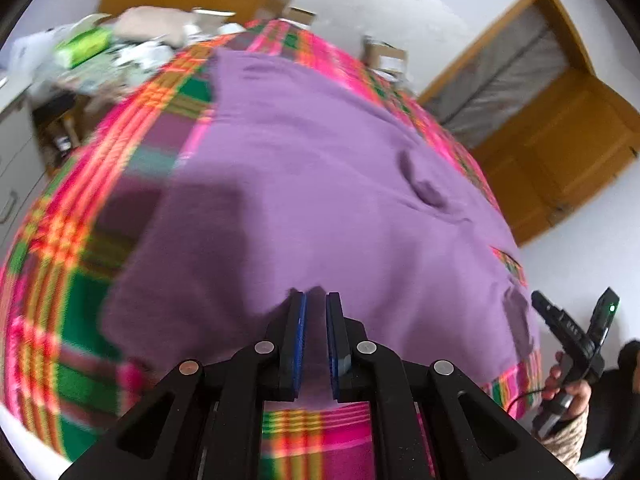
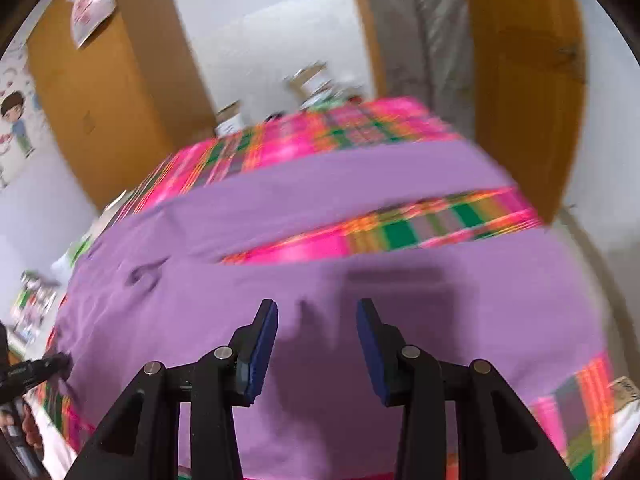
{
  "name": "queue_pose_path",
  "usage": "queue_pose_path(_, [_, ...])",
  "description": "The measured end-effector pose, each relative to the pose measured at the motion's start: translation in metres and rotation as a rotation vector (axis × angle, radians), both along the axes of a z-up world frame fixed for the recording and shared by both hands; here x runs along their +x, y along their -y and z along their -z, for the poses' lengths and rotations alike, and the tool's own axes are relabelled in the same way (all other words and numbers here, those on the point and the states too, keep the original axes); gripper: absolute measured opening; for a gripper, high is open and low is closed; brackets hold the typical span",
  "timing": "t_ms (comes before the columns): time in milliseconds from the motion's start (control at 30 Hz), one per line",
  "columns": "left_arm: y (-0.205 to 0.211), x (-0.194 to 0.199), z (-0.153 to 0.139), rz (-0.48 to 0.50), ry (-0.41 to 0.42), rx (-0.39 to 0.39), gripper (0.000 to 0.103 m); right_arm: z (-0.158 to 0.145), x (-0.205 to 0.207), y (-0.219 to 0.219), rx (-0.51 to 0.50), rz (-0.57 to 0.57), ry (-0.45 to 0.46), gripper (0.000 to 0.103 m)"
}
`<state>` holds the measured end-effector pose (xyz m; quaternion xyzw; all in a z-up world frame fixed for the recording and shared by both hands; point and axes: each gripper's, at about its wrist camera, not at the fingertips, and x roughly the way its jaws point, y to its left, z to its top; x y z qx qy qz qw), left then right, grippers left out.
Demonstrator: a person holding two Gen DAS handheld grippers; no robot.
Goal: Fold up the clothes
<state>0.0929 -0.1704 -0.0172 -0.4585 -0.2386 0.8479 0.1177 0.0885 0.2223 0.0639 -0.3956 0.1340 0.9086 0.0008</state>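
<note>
A purple garment lies spread flat on a bed with a pink, green and orange plaid cover. My left gripper sits at the garment's near end, its blue pads drawn close with purple cloth filling the narrow gap. From the right wrist view, the left gripper touches the garment's left end. My right gripper hovers open just over the garment, nothing between its fingers. In the left wrist view, a hand holds the right gripper at the garment's right side.
A cluttered table with a green packet and papers stands left of the bed. Cardboard boxes sit beyond the far side. An open wooden door is to the right, and white wall lies behind the bed.
</note>
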Motion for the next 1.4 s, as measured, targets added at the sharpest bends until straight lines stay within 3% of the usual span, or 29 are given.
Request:
queue_pose_path(100, [0.021,0.012,0.000,-0.063,0.003,-0.007,0.010,0.004,-0.002,0.034,0.035,-0.087,0.006,0.041])
queue_pose_path(267, [0.045,0.028,0.001,-0.152,0.021,0.001,0.010,-0.009,0.001,0.098,0.050,-0.314,-0.066,0.041])
queue_pose_path(600, [0.053,0.047,0.005,-0.176,0.044,0.021,0.010,0.001,0.005,0.213,0.005,-0.740,-0.046,0.041])
queue_pose_path(700, [0.054,0.049,0.006,-0.178,0.045,0.027,0.010,0.010,0.007,0.239,0.000,-0.808,-0.021,0.041])
queue_pose_path(900, [0.055,0.049,0.005,-0.170,0.045,0.029,0.010,0.029,0.019,0.268,-0.007,-0.886,0.049,0.042])
queue_pose_path(1000, [0.058,0.050,-0.004,-0.176,-0.008,0.060,0.010,0.024,0.023,0.271,-0.003,-0.924,0.042,0.043])
queue_pose_path(1133, [0.062,0.039,-0.028,-0.185,-0.109,0.078,0.010,-0.002,0.011,0.258,-0.022,-0.896,-0.019,0.043])
queue_pose_path(1300, [0.051,-0.002,-0.059,-0.139,-0.177,-0.014,0.010,-0.042,-0.021,0.232,0.005,-0.807,-0.104,0.043])
queue_pose_path(1400, [0.048,-0.028,-0.076,-0.125,-0.221,-0.017,0.010,-0.069,-0.046,0.219,0.036,-0.752,-0.148,0.043])
